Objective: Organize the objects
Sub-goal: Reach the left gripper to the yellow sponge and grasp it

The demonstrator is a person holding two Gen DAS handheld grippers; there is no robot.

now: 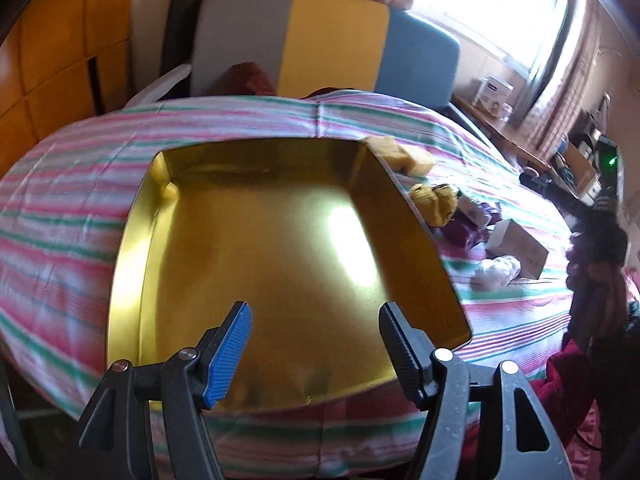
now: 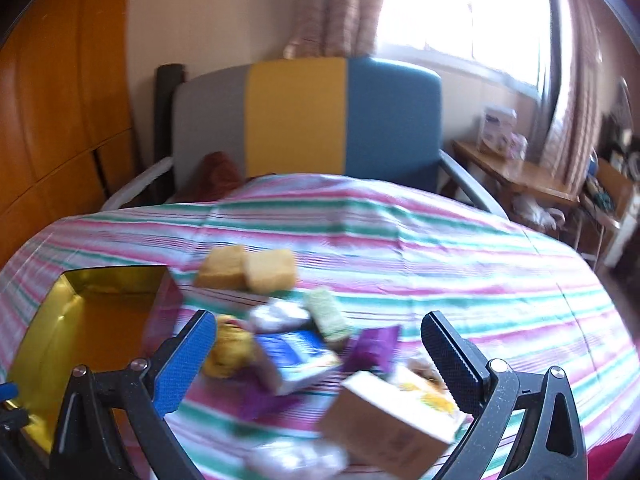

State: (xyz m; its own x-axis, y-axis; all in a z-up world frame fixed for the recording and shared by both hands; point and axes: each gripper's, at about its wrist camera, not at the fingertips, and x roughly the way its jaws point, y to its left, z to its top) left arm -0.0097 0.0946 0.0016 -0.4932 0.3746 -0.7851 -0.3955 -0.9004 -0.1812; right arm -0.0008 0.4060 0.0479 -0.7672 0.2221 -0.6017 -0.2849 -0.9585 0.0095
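A shiny gold tin box (image 1: 280,248) lies open on a striped bedcover (image 1: 72,208); nothing shows inside it. My left gripper (image 1: 316,320) is open and hovers over the tin's near rim. My right gripper (image 2: 318,332) is open above a heap of small things: two yellow sponges (image 2: 248,270), a yellow toy (image 2: 228,346), a blue and white box (image 2: 296,354), a green bar (image 2: 328,314), a purple packet (image 2: 374,348) and a tan carton (image 2: 388,420). The tin also shows at the left of the right wrist view (image 2: 80,320).
A grey, yellow and blue headboard (image 2: 296,120) stands behind the bed. A wooden wardrobe (image 2: 60,100) is at the left. A wooden side table (image 2: 516,172) with boxes stands at the right under a bright window. Red cloth (image 1: 568,380) lies at the bed's near right.
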